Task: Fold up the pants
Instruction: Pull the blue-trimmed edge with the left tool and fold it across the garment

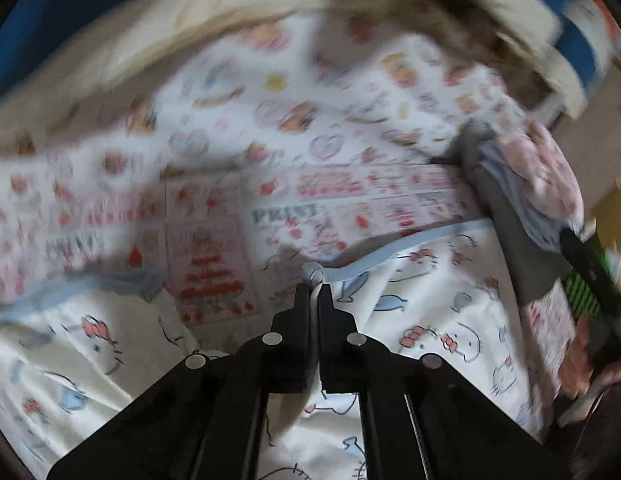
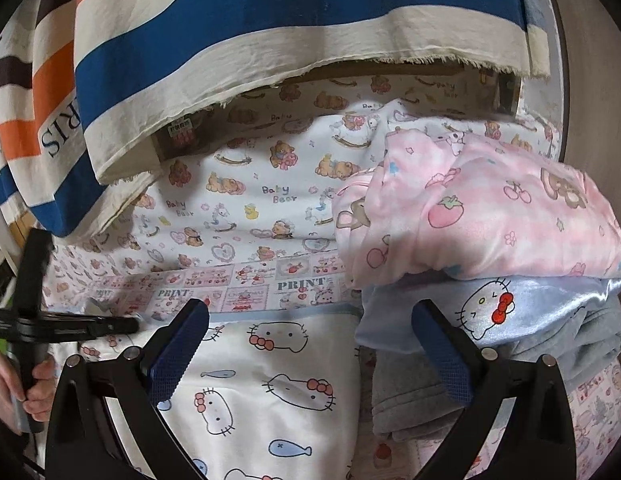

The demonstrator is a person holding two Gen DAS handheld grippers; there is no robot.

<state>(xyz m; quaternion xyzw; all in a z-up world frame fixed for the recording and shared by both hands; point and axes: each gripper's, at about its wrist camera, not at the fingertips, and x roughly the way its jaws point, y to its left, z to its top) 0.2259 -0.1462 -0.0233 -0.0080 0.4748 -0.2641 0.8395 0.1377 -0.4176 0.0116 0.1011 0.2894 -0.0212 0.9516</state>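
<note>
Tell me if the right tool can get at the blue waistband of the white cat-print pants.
Probably yes. The right tool hangs open just above the pants, the blue waistband bare ahead of it; the folded pile sits off to one side.

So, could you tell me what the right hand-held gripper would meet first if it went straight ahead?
Probably the white cat-print pants lying just ahead of the open right hand-held gripper; depth is uncertain.

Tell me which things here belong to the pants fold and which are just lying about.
In the job:
- white cat-print pants
- left hand-held gripper, shut on the pants' waistband
- right hand-held gripper, open

Lying about:
- pink folded garment
- light blue garment
- grey garment
- striped cloth
</note>
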